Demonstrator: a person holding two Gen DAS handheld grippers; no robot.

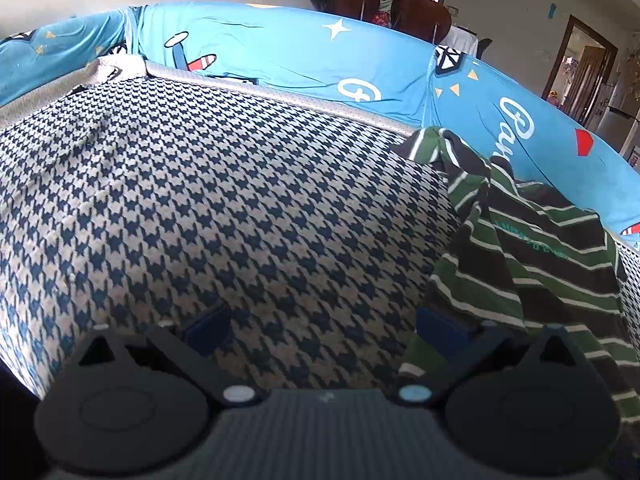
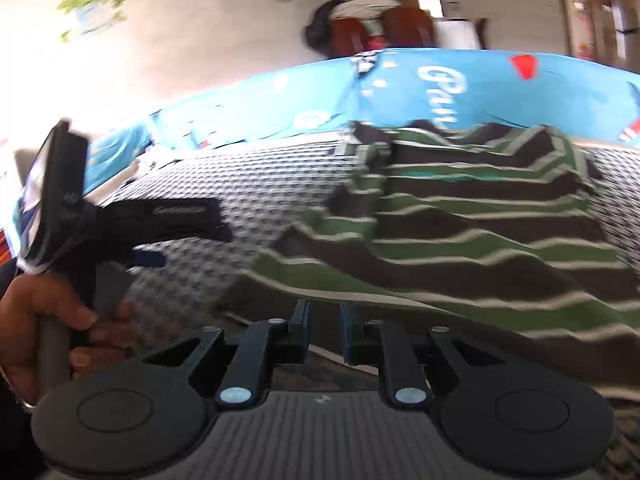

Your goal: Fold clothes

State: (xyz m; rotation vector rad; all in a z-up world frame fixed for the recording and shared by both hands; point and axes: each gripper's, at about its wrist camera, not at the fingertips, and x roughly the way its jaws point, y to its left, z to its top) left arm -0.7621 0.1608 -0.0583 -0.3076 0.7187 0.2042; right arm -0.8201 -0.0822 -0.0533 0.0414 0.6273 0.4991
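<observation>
A green, brown and white striped shirt (image 1: 532, 248) lies crumpled on the right side of a houndstooth cushion (image 1: 200, 200). My left gripper (image 1: 322, 330) is open wide and low over the cushion. Its right finger (image 1: 438, 326) sits at the shirt's left edge, and nothing is between the pads. In the blurred right wrist view the striped shirt (image 2: 480, 232) fills the right half. My right gripper (image 2: 325, 320) points at its near hem with the jaws a narrow gap apart, and no cloth is pinched between them. A hand (image 2: 44, 320) holds the left tool's handle at the left edge.
A bright blue printed cover (image 1: 300, 60) drapes the raised back behind the cushion. Beyond it stand two brown chairs (image 1: 420, 16) piled with clothes, and a doorway (image 1: 580, 68) opens at the right. The cushion's left part (image 2: 240, 200) carries no clothing.
</observation>
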